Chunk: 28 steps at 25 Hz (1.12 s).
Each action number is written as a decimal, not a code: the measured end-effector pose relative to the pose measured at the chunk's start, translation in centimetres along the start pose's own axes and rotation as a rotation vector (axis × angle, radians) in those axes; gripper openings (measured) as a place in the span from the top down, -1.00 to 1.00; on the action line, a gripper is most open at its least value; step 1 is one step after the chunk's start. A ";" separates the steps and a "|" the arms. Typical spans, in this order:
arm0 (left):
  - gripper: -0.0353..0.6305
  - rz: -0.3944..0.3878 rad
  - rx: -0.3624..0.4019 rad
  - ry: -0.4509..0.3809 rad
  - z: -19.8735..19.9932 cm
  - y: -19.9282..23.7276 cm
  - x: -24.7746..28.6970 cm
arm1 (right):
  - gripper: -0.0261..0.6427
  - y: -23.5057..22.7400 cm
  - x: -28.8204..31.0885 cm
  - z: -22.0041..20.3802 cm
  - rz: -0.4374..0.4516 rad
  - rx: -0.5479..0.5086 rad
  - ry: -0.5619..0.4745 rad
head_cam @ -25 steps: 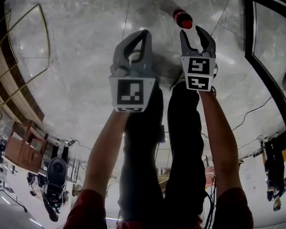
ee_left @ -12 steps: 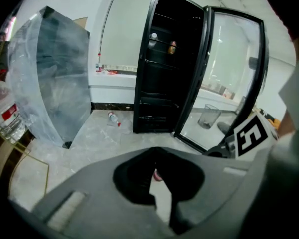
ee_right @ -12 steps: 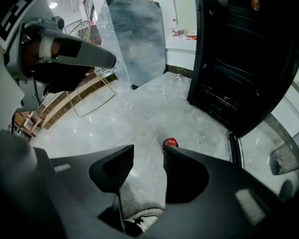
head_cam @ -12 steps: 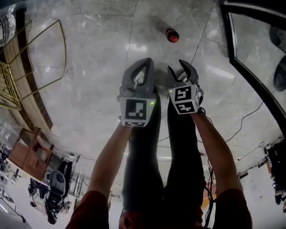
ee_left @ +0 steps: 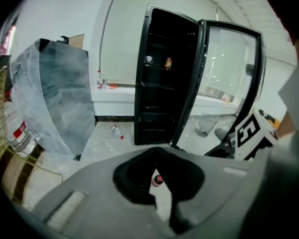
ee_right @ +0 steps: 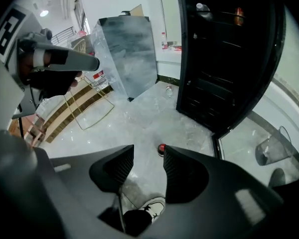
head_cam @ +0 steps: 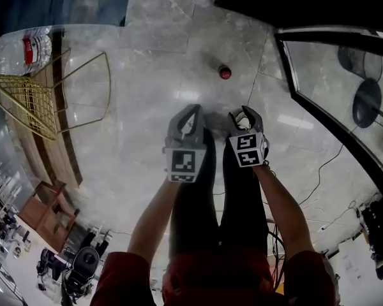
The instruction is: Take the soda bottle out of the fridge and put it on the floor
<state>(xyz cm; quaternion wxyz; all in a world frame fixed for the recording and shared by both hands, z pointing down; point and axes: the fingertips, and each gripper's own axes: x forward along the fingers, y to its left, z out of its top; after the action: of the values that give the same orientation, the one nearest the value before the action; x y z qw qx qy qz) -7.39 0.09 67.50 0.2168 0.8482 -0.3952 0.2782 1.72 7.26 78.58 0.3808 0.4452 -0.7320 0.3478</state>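
The soda bottle (head_cam: 225, 72), dark with a red cap, stands upright on the marble floor, apart from both grippers. It shows beyond the left jaws (ee_left: 158, 179) and just past the right jaws (ee_right: 161, 148). My left gripper (head_cam: 193, 109) is held high over the floor, its jaws shut tip to tip (ee_left: 156, 151) on nothing. Beside it my right gripper (head_cam: 245, 113) is open (ee_right: 148, 156) and empty. The black fridge (ee_left: 162, 83) stands open ahead, its glass door (ee_left: 226, 83) swung to the right.
A gold wire rack (head_cam: 35, 101) with water bottles (head_cam: 25, 46) stands at the left. A grey panel (ee_left: 55, 98) leans left of the fridge. Another bottle (ee_left: 117, 132) lies on the floor near it. A can (ee_left: 168, 62) sits on a fridge shelf. The person's shoe (ee_right: 152, 208) is below.
Both grippers have risen away from the floor together. The bottle has stayed standing where it was, now farther below; the right jaws no longer flank its cap.
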 end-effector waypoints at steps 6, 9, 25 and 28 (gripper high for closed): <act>0.89 0.004 0.006 -0.024 5.6 -2.9 -5.1 | 0.41 0.0 -7.8 2.6 -0.021 0.031 -0.021; 0.89 0.017 0.004 -0.050 8.6 -4.0 -7.3 | 0.41 -0.3 -11.7 4.7 -0.036 0.050 -0.057; 0.89 0.060 0.024 -0.173 23.7 -8.6 -19.0 | 0.41 -1.8 -33.6 15.2 -0.118 0.138 -0.331; 0.89 0.064 0.033 -0.194 26.3 -8.7 -20.7 | 0.41 -1.7 -37.1 17.3 -0.134 0.119 -0.377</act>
<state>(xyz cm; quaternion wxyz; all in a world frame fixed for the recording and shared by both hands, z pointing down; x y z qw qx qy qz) -3.60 1.19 33.18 0.1543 0.8615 -0.4367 0.2080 10.61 6.35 38.62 0.2325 0.5717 -0.7373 0.2748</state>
